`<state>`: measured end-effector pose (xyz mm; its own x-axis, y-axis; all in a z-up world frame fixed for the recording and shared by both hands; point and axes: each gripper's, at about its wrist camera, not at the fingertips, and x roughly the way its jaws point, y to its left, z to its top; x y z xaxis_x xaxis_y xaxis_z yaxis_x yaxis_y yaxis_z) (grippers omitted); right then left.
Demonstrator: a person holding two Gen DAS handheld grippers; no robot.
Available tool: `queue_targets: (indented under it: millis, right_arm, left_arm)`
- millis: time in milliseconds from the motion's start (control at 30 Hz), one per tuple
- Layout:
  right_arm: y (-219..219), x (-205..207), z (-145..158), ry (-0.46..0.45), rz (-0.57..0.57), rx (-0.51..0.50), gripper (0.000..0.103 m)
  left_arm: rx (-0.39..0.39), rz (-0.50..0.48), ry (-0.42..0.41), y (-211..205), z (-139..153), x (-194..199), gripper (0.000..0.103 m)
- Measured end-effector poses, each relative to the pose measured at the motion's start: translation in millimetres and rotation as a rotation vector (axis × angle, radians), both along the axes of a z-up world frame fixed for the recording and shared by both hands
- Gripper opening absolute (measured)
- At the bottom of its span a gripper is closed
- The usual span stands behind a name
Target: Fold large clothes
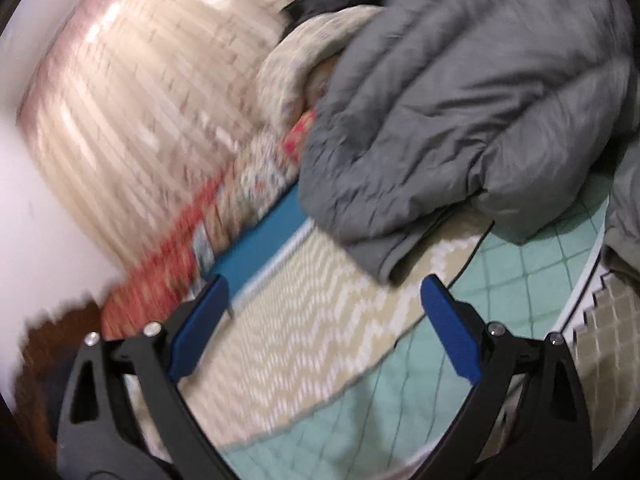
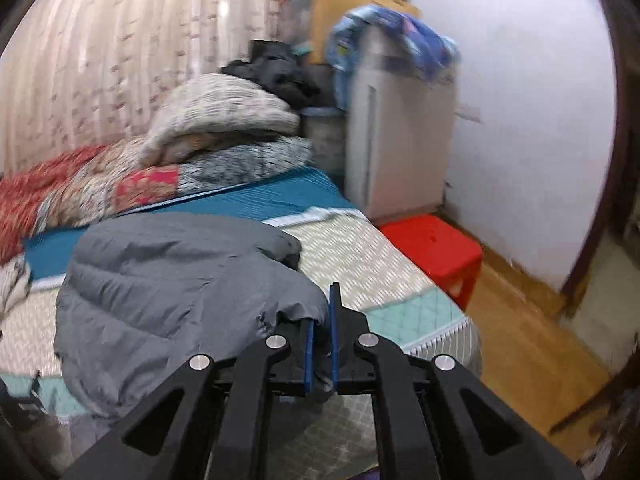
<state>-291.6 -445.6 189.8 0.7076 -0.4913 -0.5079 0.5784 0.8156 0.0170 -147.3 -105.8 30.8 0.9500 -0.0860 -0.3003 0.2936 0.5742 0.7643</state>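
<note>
grey quilted puffer jacket (image 2: 172, 280) bunched in the right gripper (image 2: 320, 320), fingers clamped on it; left gripper (image 1: 326, 300) fingers apart.

Bed (image 2: 360, 256) with chevron-patterned mat and teal edge. Folded quilts (image 2: 224, 120) stacked at its far side, beside striped curtain (image 2: 100, 60). Red plastic stool (image 2: 436, 252) on wooden floor (image 2: 532, 340), near white appliance (image 2: 400, 132) draped in blue cloth (image 2: 392, 32).

No readable text

No lettering, label, brand, number or sign can be read in either view; printed surfaces are blurred beyond reading.
</note>
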Motion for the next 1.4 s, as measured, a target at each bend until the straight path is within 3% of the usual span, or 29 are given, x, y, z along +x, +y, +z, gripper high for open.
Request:
queue_targets:
  millis: [167, 300, 433, 500, 533, 567, 600, 633, 767, 833, 933, 1000, 1100, 1200, 1267, 1400]
  right_arm:
    - [-19.9, 1.7, -19.1, 0.016, -0.011, 0.039, 0.108]
    - [-23.6, 1.4, -43.3, 0.027, 0.032, 0.159, 0.105]
    - [-24.9, -7.8, -59.5, 0.009, 0.093, 0.204, 0.103]
    - [-22.6, -10.4, -66.4, 0.035, 0.126, 0.207, 0.099]
    - [-19.3, -12.9, -70.3, 0.053, 0.143, 0.2, 0.096]
    - [-17.6, -14.2, -73.2, 0.072, 0.159, 0.186, 0.091]
    - [-17.3, -13.8, -76.3, 0.097, 0.18, 0.167, 0.088]
    - [-13.6, -15.2, -78.8, 0.113, 0.191, 0.155, 0.083]
    - [-0.2, -20.6, -86.2, 0.179, 0.188, 0.059, 0.078]
    - [5.2, -20.3, -85.2, 0.209, 0.154, -0.04, 0.077]
    - [-0.3, -19.0, -75.9, 0.182, 0.094, -0.084, 0.075]
    - [-3.1, -15.0, -71.5, 0.149, 0.106, -0.053, 0.068]
    - [7.6, 4.4, -73.3, 0.211, 0.18, -0.032, 0.065]
    - [31.8, 11.3, -68.7, 0.205, 0.201, -0.129, 0.065]
    - [39.0, 11.1, -45.5, 0.132, 0.213, -0.118, 0.102]
    - [54.9, -2.3, 34.2, -0.08, 0.234, -0.185, 0.109]
  left_arm:
    - [0.238, -0.158, -0.11, -39.1, -29.8, 5.0, 0.093]
    - [0.278, -0.207, -0.103, -51.6, -31.1, 18.5, 0.093]
    - [0.332, -0.24, -0.096, -62.5, -30.3, 45.1, 0.093]
    - [0.367, -0.245, -0.1, -71.2, -34.6, 56.4, 0.079]
    - [0.379, -0.242, -0.094, -77.1, -37.1, 58.9, 0.063]
    - [0.386, -0.239, -0.086, -83.0, -37.6, 62.5, 0.04]
    - [0.379, -0.237, -0.066, -88.7, -36.4, 63.2, 0.028]
    - [0.349, -0.231, -0.039, -94.5, -30.8, 62.9, 0.017]
    - [0.13, -0.193, -0.033, -92.0, 10.7, 50.4, 0.011]
    - [0.028, -0.171, -0.039, -82.2, 36.5, 42.8, 0.01]
    - [-0.101, -0.129, -0.064, -59.2, 78.4, 30.5, 0.009]
    - [-0.172, -0.109, -0.061, -46.4, 108.4, 28.7, 0.009]
    - [-0.223, -0.086, -0.077, -24.5, 136.2, 18.4, 0.009]
    - [-0.265, -0.074, -0.095, -6.0, 161.4, 7.9, 0.009]
    - [-0.302, -0.068, -0.106, 4.3, 176.0, -5.6, 0.009]
    - [-0.442, -0.041, -0.162, 40.8, 239.2, -27.5, 0.009]
